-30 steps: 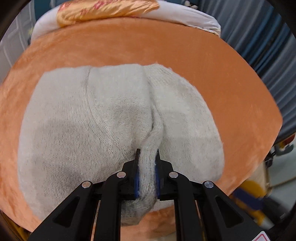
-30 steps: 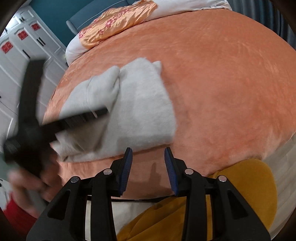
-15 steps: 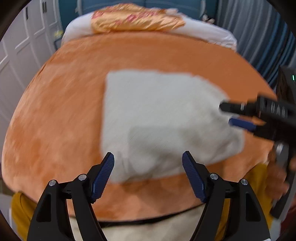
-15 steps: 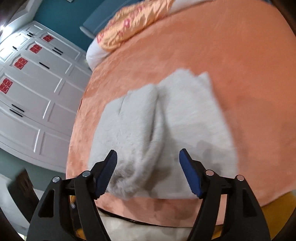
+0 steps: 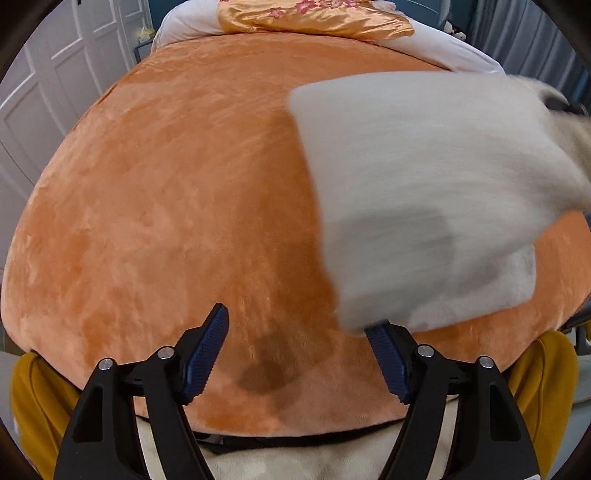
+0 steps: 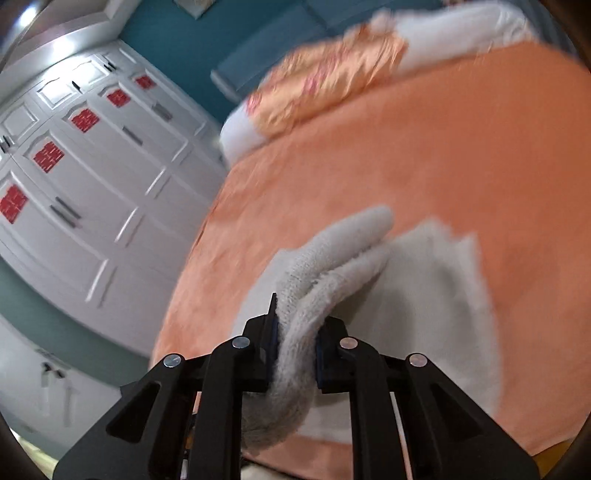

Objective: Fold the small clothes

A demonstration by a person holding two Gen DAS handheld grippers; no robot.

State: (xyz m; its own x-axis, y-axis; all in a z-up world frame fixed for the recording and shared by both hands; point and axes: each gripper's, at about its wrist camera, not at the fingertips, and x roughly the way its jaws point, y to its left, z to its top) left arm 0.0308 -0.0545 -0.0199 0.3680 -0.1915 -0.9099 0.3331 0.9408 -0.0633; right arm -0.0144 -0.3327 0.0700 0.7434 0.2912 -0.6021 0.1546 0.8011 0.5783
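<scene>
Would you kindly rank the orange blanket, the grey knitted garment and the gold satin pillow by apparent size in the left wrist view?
1. orange blanket
2. grey knitted garment, though it is blurred
3. gold satin pillow, which is farthest away and cut off by the frame, so its true size is unsure

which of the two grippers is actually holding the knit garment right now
The right gripper: its jaws are clamped on a bunched fold of the grey knit garment. The left gripper is wide open, gripping nothing.
</scene>
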